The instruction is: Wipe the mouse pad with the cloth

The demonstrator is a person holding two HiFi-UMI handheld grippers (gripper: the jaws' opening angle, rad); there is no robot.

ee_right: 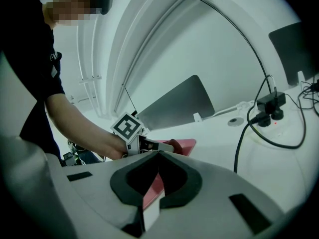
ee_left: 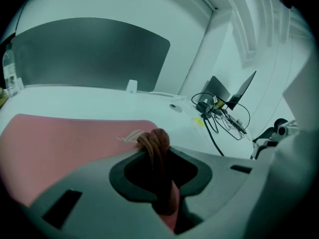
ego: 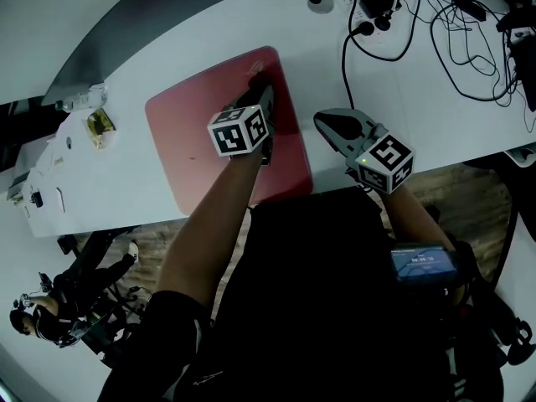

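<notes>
A red mouse pad lies on the white desk. My left gripper rests over the pad's far right corner, shut on a bunched reddish-brown cloth. In the left gripper view the cloth is pinched upright between the jaws, with the mouse pad spreading out to the left. My right gripper sits just right of the pad, over bare desk, shut with nothing in it. In the right gripper view its jaws meet, and beyond them show the left gripper, the cloth and the pad's corner.
Black cables and a power adapter lie at the desk's far right, near a round grommet. A bottle and a small packet sit left of the pad. An open laptop stands further along.
</notes>
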